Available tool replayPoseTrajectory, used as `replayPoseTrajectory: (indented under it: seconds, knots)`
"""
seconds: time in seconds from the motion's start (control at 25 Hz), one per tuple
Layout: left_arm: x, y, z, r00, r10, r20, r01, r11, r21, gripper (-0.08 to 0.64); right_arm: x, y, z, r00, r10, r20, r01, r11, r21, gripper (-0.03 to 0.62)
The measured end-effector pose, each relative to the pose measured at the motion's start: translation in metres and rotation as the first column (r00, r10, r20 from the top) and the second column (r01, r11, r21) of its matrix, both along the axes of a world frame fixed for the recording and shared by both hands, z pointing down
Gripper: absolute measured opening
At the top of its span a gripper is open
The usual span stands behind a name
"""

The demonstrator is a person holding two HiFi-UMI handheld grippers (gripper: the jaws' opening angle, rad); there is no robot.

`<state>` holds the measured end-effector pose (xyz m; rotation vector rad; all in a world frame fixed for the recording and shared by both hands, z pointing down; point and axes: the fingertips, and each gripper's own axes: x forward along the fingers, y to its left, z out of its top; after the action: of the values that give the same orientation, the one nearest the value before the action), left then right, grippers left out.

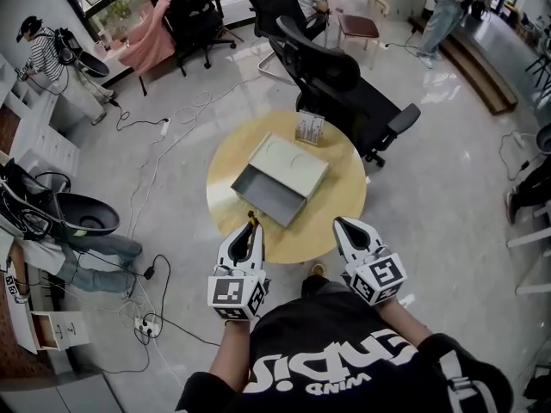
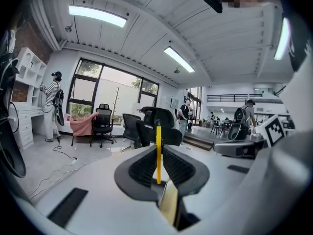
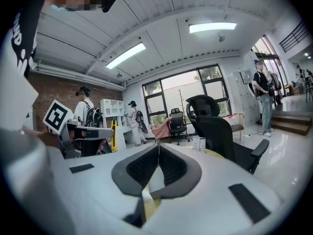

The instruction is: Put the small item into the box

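At the near edge of the round worktop (image 1: 344, 198), the left tongs (image 1: 250, 229) (image 2: 158, 153) are clamped on a thin yellow stick (image 1: 251, 221) (image 2: 158, 137). The ribbed pads (image 2: 143, 166) press it from both sides with only the stick's width between them. The stick stands upright in the grip, pokes past the tips and has a dark end. The right tongs (image 1: 342, 227) (image 3: 158, 153) are closed, pad against pad, with nothing between them, and they hover over the worktop's near right edge. A flat grey box (image 1: 290, 169) sits mid-worktop with its drawer (image 1: 263, 198) pulled out toward the near left; the drawer shows only a bare grey bottom. A small clear card stand (image 1: 309, 128) (image 3: 198, 144) is at the far edge, just beyond the box. The stick is in the left tongs, near the drawer's open front and apart from it, not inside. The right tongs are well apart from the stick, beside the drawer's other side.
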<state>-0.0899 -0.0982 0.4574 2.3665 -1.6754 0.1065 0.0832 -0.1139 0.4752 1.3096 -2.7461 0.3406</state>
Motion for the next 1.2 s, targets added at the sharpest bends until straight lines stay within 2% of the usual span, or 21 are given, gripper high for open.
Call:
replayPoseTrajectory:
  seconds: [0.28,0.48,0.72,0.84,1.2]
  knots:
    - [0.005,-0.043,0.007,0.998,-0.06,0.007,0.06,0.998,-0.026,0.048,0.005,-0.055,0.0,0.998,-0.054,0.015,0.054,0.998,-0.013,0.003]
    - [0.002,-0.06,0.014,0.998,-0.067,0.008,0.068,0.996,-0.06,0.048,0.001,-0.077,0.004,0.997,-0.066,0.031,0.067,0.997,-0.033,0.003]
    - [-0.003,-0.084,0.02,0.999,-0.037,0.009,0.037,0.995,-0.092,0.048,-0.007,-0.093,0.003,0.998,-0.062,0.033,0.064,0.997,-0.047,0.003]
    - [-0.006,-0.1,0.035,1.0,0.001,0.021,0.002,0.991,-0.136,0.048,-0.012,-0.101,-0.001,0.998,-0.054,0.03,0.055,0.998,-0.043,0.003]
    - [-0.01,-0.134,0.11,0.995,0.093,0.029,-0.08,0.95,-0.301,0.048,-0.019,-0.109,-0.002,1.0,-0.016,0.025,0.017,0.999,-0.046,0.003]
